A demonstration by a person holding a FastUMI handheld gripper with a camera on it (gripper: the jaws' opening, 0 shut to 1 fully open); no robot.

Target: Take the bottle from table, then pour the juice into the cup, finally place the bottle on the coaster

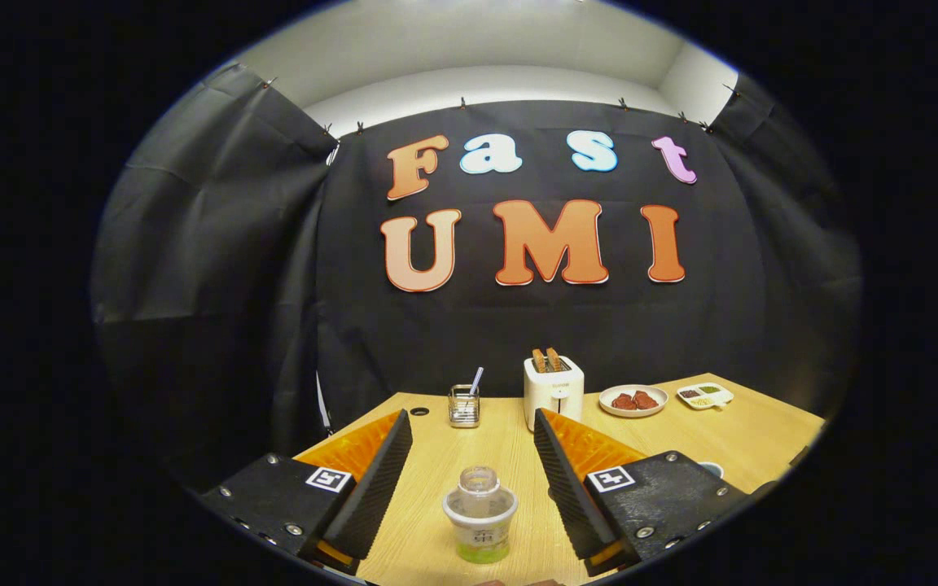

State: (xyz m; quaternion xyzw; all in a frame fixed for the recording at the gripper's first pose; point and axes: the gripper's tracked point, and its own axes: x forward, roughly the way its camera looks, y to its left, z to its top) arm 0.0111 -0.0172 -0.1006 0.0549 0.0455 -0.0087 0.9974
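Black cloth wall point(518, 325) hangs clipped along its top edge. White wall above it. Light wooden table point(762, 431) below.

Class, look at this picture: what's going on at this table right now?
A hand-held gripper hangs open over a wooden table. A small bottle stands upright between its fingers, which are not touching it, so nothing is lifted yet. Beyond the fingers stand a toaster with bread in it, a small holder, a plate of food and a dish.
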